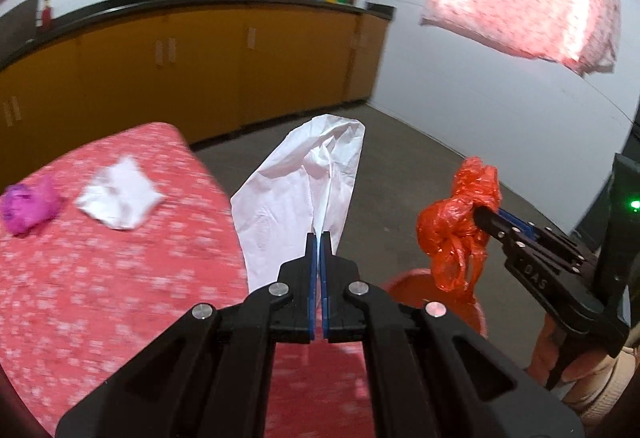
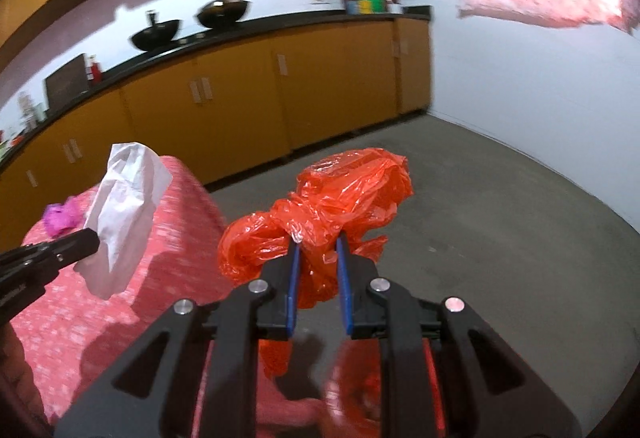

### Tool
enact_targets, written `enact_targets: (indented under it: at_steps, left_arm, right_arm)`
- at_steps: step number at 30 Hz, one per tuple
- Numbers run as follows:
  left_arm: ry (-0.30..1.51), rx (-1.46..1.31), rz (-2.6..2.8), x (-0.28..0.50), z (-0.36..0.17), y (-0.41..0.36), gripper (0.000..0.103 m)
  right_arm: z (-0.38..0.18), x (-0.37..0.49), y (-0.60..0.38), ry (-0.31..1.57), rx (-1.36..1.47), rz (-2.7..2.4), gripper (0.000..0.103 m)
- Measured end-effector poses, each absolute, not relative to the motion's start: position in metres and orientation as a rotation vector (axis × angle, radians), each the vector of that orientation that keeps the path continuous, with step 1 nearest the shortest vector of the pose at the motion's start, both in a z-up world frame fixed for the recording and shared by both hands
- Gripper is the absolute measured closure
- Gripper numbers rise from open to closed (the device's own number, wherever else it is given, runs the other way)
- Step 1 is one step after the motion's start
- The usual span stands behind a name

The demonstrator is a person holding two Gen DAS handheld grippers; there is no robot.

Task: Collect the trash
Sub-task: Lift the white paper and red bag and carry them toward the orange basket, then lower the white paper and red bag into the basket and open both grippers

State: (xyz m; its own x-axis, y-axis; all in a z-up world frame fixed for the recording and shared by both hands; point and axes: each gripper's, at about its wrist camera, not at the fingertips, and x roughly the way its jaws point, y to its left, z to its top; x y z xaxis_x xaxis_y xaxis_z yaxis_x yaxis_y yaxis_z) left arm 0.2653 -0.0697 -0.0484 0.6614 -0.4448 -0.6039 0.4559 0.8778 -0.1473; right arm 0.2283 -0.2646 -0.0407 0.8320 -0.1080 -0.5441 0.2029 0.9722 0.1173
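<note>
Trash is in both grippers and on the table. The left gripper (image 1: 319, 238) is closed on a white tissue (image 1: 304, 190), pinching its lower end between the blue pads so that the sheet stands up and forward from the fingertips, off the right edge of the table (image 1: 120, 278) and above the floor. The right gripper (image 2: 318, 242) is clamped on a crumpled orange plastic bag (image 2: 320, 198), whose bulk bulges forward and to both sides of the fingertips while a tail of it hangs down between the fingers. In the left wrist view the bag (image 1: 460, 222) hangs above an orange bin (image 1: 412, 290) that stands on the floor just beside the table's right edge.

Two more pieces lie on the red patterned tablecloth, well apart from both grippers: a crumpled white tissue (image 1: 120, 198) toward the far edge, and a crumpled purple bag (image 1: 30, 206) just beside it, nearer the far left corner.
</note>
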Motion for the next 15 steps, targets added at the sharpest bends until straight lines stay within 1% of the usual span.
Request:
enact_targets:
  at_steps: [5, 15]
  left_arm:
    - [0.716, 0.018, -0.589, 0.258, -0.067, -0.115, 0.102]
    - [0.892, 0.119, -0.710, 0.240, -0.140, -0.196, 0.102]
  right_arm:
    - [-0.068, 0.205, -0.311, 0.602, 0.176, -0.275, 0.085]
    - [-0.138, 0.183, -0.371, 0.762, 0.254, -0.393, 0.085]
